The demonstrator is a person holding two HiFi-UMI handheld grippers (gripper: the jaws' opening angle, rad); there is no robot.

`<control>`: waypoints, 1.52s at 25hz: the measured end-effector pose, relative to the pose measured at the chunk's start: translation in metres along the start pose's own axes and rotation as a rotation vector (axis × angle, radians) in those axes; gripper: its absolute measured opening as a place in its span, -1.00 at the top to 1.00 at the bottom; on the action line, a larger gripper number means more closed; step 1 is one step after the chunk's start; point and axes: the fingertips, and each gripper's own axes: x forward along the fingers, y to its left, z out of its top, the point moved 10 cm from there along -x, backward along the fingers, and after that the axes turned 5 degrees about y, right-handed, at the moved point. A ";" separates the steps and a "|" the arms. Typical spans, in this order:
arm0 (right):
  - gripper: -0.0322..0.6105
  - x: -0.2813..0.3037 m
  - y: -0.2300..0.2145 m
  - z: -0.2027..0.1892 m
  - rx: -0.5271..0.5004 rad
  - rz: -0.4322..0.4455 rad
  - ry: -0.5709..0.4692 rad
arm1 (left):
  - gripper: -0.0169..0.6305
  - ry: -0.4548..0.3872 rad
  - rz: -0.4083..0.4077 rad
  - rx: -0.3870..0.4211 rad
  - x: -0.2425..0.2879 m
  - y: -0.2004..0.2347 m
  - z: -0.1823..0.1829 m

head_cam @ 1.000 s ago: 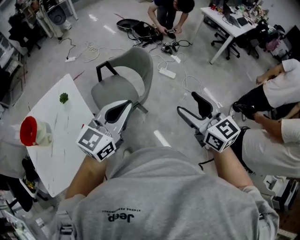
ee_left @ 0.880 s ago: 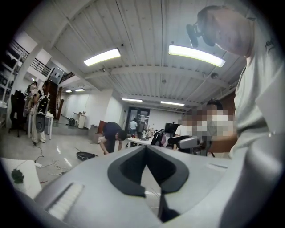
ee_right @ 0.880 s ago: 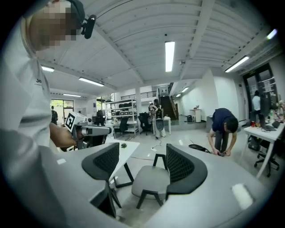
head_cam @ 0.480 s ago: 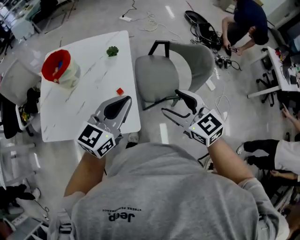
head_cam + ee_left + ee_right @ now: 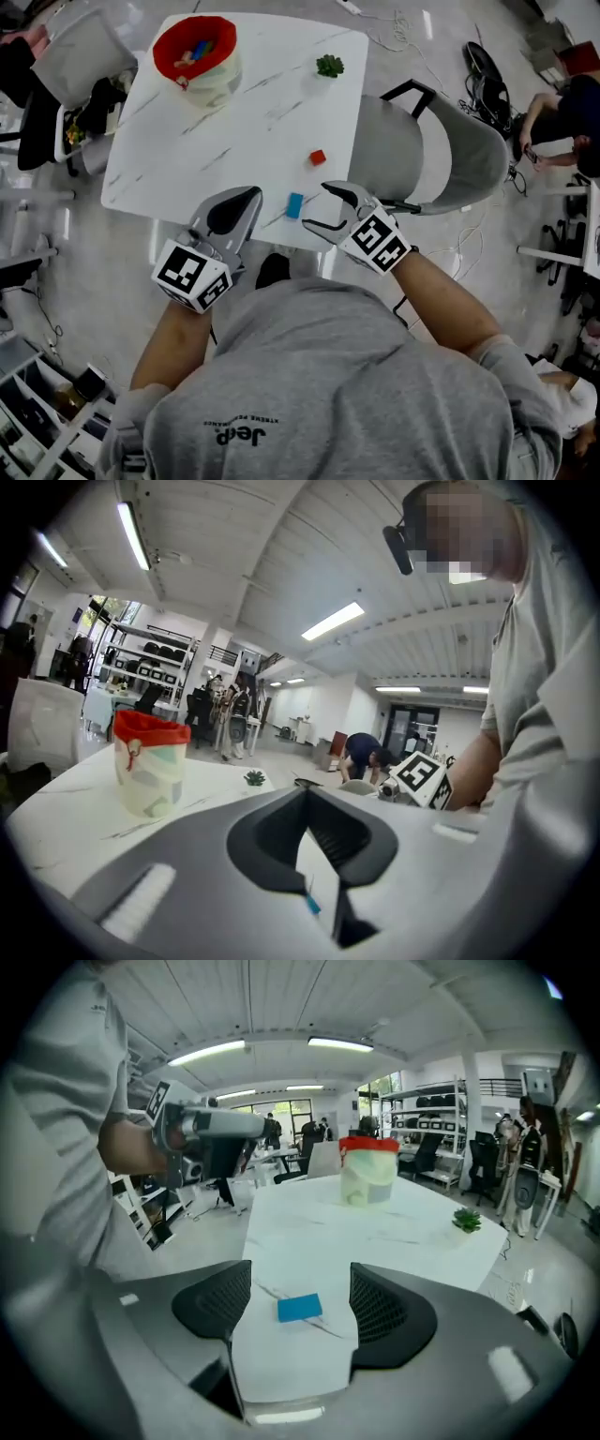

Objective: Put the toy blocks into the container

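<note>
Blue block: flat on the table near its lower edge, at mid-frame in the head view.
Red block: on the table, up and right of the blue one.
Container: upper left, red-rimmed, with blocks inside.
Right hand-held gripper: jaws spread and empty, blue block just ahead of them.
Left hand-held gripper: jaws pressed together, holding nothing, left of the blue block.
</note>
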 end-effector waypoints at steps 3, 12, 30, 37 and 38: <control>-0.12 0.042 0.001 -0.011 -0.041 0.051 0.103 | 0.79 0.012 0.032 -0.023 -0.012 0.016 -0.011; -0.12 0.120 -0.001 -0.044 -0.153 0.122 0.357 | 0.79 0.043 0.069 -0.093 -0.027 0.053 -0.035; -0.01 0.113 -0.085 0.159 -0.101 0.073 0.069 | 0.79 -0.052 0.110 -0.072 -0.032 0.141 0.025; -0.01 0.137 -0.144 0.274 -0.093 -0.002 -0.029 | 0.79 -0.083 0.155 -0.037 -0.028 0.193 0.066; -0.01 0.142 -0.151 0.287 -0.098 -0.012 -0.029 | 0.79 -0.085 0.165 -0.034 -0.028 0.200 0.071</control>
